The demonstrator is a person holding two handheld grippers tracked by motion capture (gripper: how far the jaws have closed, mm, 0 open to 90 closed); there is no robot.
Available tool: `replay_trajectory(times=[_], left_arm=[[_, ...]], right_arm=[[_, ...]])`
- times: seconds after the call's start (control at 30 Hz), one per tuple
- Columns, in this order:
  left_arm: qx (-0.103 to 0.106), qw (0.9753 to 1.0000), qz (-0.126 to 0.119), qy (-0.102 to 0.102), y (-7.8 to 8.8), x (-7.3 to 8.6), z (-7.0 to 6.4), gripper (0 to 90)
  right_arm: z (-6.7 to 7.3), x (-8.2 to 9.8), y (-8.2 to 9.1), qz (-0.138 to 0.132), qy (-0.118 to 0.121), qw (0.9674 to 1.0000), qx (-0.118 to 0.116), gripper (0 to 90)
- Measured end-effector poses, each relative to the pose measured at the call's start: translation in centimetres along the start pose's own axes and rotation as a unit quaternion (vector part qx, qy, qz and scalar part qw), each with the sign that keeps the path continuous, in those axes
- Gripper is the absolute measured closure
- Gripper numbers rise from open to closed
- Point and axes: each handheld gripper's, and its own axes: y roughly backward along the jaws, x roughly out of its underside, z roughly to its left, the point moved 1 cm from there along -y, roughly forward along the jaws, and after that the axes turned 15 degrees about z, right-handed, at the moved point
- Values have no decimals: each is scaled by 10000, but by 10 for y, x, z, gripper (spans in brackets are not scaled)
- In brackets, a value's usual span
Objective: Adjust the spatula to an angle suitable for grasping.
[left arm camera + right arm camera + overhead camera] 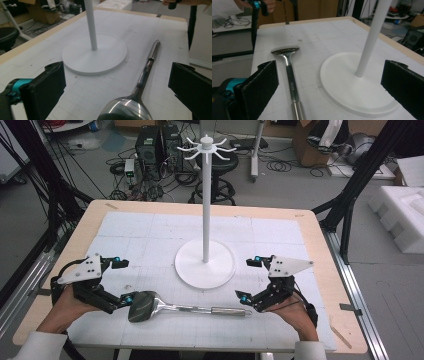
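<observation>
We hold our left tongs point(123, 281) with the jaws spread wide, nothing pressed between them. Our right tongs point(250, 279) face them, jaws equally wide and empty. Behind each, a hand grips from below, white sleeves at our wrists.

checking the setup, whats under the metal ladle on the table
The ladle lies flat on the white gridded mat, in front of the white stand's round base, apart from it. The mat directly beneath its bowl is covered, so that patch cannot be seen.
</observation>
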Motion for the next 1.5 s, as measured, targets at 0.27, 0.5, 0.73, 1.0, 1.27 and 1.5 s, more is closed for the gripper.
replay_trajectory(times=[0.27,0.5,0.73,1.0,1.27,1.5], left_arm=[[401,9977,468,-276,-18,-19,0,18],[403,9936,874,-599,-36,-40,-2,18],[625,9846,1368,-886,-59,-61,-8,18],[817,9679,2008,-1273,-92,-71,-18,18],[899,9463,2603,-1695,-121,-73,-30,19],[1058,9277,3046,-1880,-141,-73,-37,112]], right_arm=[[-4,5,14,-79,-98,9998,182,4],[-8,11,31,-112,-188,9994,252,4],[-9,13,34,209,-170,9996,106,4],[-8,11,35,541,-101,9983,183,4],[-9,14,37,658,-114,9975,235,4],[-10,14,38,663,-101,9973,289,5]])
